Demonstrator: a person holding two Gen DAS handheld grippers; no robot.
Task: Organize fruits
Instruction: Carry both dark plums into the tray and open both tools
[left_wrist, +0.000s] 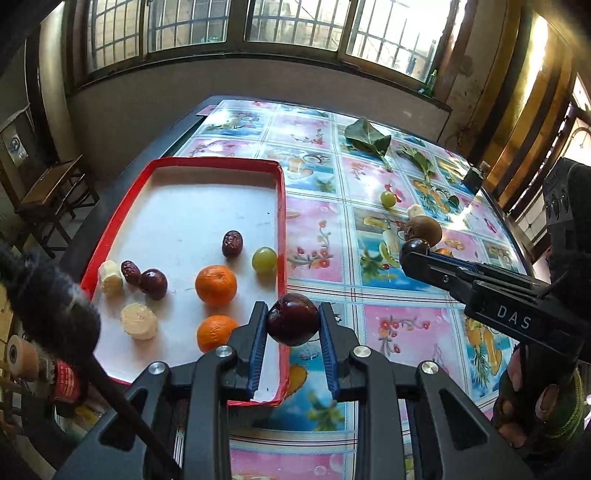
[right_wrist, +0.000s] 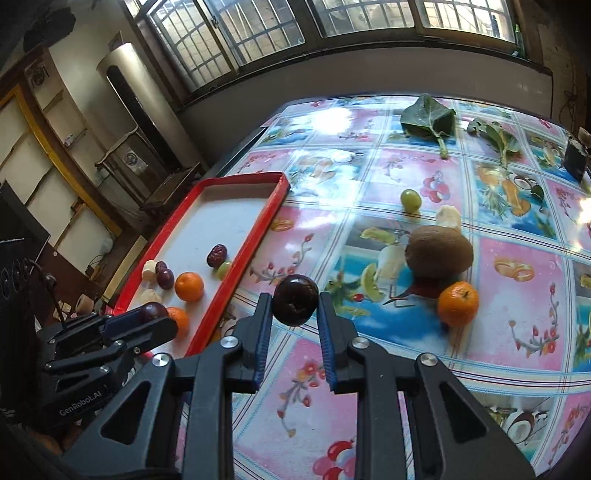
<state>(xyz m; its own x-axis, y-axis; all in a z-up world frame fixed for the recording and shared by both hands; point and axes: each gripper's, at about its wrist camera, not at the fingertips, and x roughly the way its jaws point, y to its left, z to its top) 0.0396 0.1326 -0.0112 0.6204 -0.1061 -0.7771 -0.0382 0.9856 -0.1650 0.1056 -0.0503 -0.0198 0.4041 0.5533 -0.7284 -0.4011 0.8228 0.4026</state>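
Observation:
My left gripper (left_wrist: 292, 318) is shut on a dark red plum (left_wrist: 292, 319) and holds it above the right rim of the red tray (left_wrist: 110, 236). The tray holds two oranges (left_wrist: 215, 285), a green grape (left_wrist: 264, 260), red dates (left_wrist: 231, 243), a dark plum (left_wrist: 153, 283) and pale banana pieces (left_wrist: 138, 321). My right gripper (right_wrist: 294, 302) is shut on another dark plum (right_wrist: 295, 301) above the table, right of the tray (right_wrist: 240, 254). On the table lie a kiwi (right_wrist: 439, 256), an orange (right_wrist: 458, 303), a green grape (right_wrist: 410, 199) and a banana piece (right_wrist: 448, 217).
Two green leaves (right_wrist: 428, 118) lie at the far side of the fruit-patterned tablecloth (right_wrist: 517, 302). A small dark box (right_wrist: 575, 158) stands at the far right edge. A chair (left_wrist: 51, 192) stands left of the table. Windows run along the far wall.

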